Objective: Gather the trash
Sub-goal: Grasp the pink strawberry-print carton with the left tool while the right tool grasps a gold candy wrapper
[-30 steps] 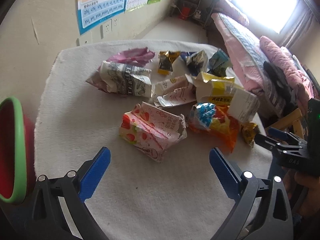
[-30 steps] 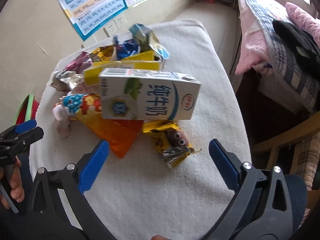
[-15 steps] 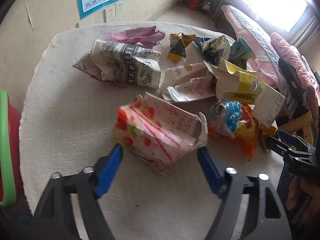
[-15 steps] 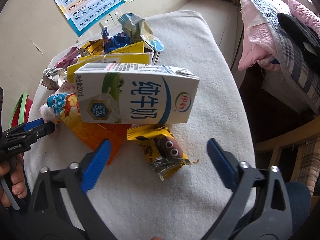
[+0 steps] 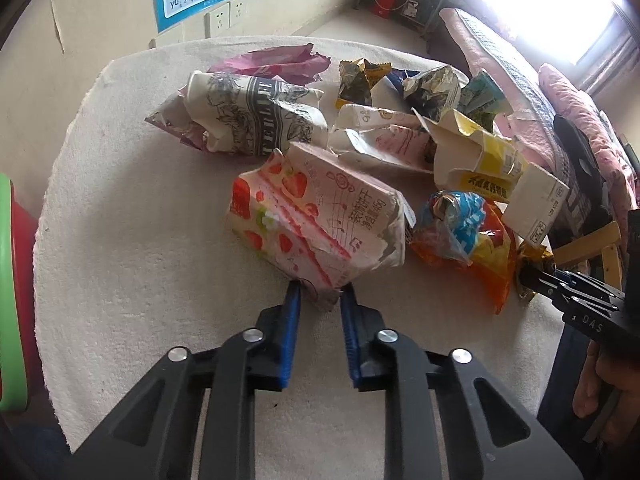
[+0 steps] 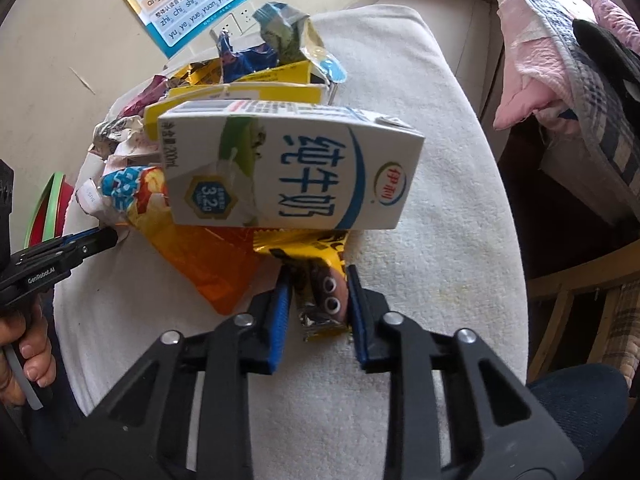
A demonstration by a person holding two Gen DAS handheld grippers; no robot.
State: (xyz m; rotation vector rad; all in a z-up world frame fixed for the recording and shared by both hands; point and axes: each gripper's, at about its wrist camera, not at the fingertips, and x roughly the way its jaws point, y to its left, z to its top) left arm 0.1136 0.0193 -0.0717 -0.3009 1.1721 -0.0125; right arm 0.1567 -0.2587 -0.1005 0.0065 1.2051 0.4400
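A pile of trash lies on a white-covered table (image 5: 132,280). My left gripper (image 5: 320,294) is shut on the near corner of a crumpled pink strawberry carton (image 5: 316,220). My right gripper (image 6: 318,280) is shut on a yellow snack wrapper with cartoon eyes (image 6: 324,292), which lies partly under a white and blue milk carton (image 6: 288,168). An orange snack bag (image 5: 468,240) lies between the two and also shows in the right wrist view (image 6: 216,260). The right gripper also shows at the right of the left wrist view (image 5: 532,278).
A red bin with a green rim (image 5: 14,288) stands left of the table. More trash lies behind: a printed paper wrapper (image 5: 256,120), a yellow box (image 5: 480,160), foil wrappers (image 5: 432,88). A bed with pink bedding (image 6: 560,52) and a wooden chair (image 6: 580,304) are on the right.
Both grippers moved forward and closed: the left one onto the strawberry carton's corner, the right one onto the yellow snack wrapper.
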